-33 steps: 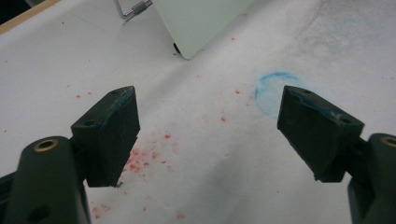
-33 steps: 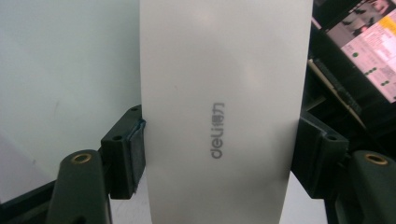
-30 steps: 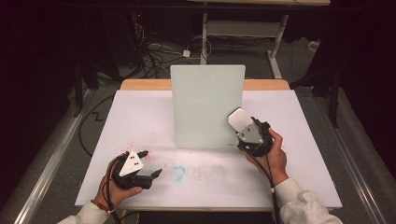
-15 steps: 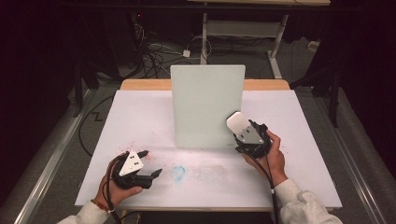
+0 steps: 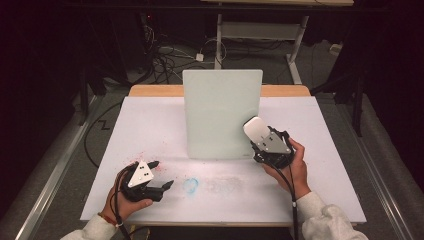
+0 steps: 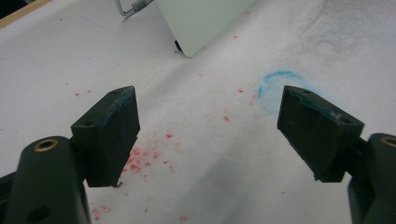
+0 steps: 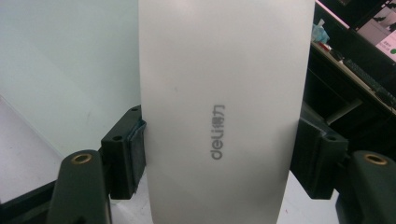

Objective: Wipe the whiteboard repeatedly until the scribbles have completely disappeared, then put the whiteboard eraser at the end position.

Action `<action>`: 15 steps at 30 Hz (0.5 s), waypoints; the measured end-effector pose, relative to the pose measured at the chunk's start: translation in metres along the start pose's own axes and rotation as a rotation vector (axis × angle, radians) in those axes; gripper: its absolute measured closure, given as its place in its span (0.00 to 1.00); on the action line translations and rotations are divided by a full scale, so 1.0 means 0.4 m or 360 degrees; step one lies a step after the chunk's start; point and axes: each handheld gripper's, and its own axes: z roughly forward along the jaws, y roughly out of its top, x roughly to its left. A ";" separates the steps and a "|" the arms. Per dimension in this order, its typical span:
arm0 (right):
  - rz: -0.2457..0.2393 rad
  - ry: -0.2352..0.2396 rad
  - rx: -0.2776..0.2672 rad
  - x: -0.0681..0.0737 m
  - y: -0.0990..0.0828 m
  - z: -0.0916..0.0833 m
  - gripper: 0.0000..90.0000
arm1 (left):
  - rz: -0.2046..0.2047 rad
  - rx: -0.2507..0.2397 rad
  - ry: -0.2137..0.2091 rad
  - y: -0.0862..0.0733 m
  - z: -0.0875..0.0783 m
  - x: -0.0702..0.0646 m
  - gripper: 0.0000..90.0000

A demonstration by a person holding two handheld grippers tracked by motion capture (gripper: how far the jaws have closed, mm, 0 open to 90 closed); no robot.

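Observation:
A pale whiteboard stands upright at the middle of the white-covered table. My right gripper is shut on a white eraser and holds it against the board's lower right edge. In the right gripper view the eraser, printed "deli", is clamped between both jaws of the right gripper, with the board behind it at left. My left gripper rests on the table at front left, open. In its own view the left gripper has nothing between its jaws.
A blue ring-shaped smudge marks the table in front of the board, also seen as the blue smudge beside the right jaw. Red specks lie around the left gripper. Cables and desk legs stand beyond the table.
The right gripper with the eraser has shifted slightly down along the board's right edge. The left gripper has stayed put.

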 end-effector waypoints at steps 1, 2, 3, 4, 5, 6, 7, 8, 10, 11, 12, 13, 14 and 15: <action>0.0004 0.0008 -0.0007 -0.004 0.001 -0.003 0.34 | -0.0002 -0.0001 0.0000 0.000 0.000 0.000 0.23; 0.0001 0.0006 -0.0018 -0.008 0.002 -0.005 0.34 | 0.0001 0.0001 0.0002 -0.001 -0.001 0.000 0.23; 0.0017 0.0010 -0.0021 -0.012 0.003 -0.008 0.34 | 0.0000 -0.0001 0.0005 -0.001 -0.001 -0.001 0.23; 0.0026 0.0017 -0.0033 -0.016 0.004 -0.011 0.34 | -0.0002 -0.0002 0.0006 -0.001 -0.002 -0.001 0.23; 0.0040 0.0019 -0.0042 -0.019 0.004 -0.014 0.34 | -0.0003 -0.0005 0.0007 -0.001 -0.003 -0.001 0.23; 0.0048 0.0027 -0.0049 -0.023 0.005 -0.017 0.34 | 0.0002 -0.0004 0.0009 0.000 -0.003 -0.001 0.23; 0.0052 0.0034 -0.0057 -0.027 0.007 -0.020 0.34 | 0.0004 -0.0003 0.0009 0.000 -0.003 -0.002 0.23; 0.0062 0.0042 -0.0071 -0.030 0.008 -0.024 0.34 | 0.0002 -0.0003 0.0007 0.000 -0.002 -0.002 0.23; 0.0075 0.0062 -0.0086 -0.035 0.011 -0.032 0.34 | 0.0001 -0.0001 0.0008 0.000 -0.001 -0.001 0.23; 0.0081 0.0069 -0.0094 -0.037 0.013 -0.035 0.34 | 0.0001 0.0000 0.0008 0.000 -0.001 -0.001 0.23; 0.0087 0.0082 -0.0104 -0.039 0.014 -0.038 0.34 | 0.0001 0.0002 0.0010 -0.001 -0.001 -0.001 0.23; 0.0085 0.0091 -0.0113 -0.041 0.016 -0.041 0.34 | 0.0000 0.0003 0.0012 -0.001 -0.001 0.000 0.23; 0.0086 0.0102 -0.0115 -0.041 0.018 -0.043 0.34 | -0.0005 0.0000 0.0013 -0.002 -0.002 0.000 0.23; 0.0085 0.0121 -0.0117 -0.042 0.019 -0.045 0.34 | -0.0008 0.0001 0.0015 -0.002 -0.003 0.000 0.23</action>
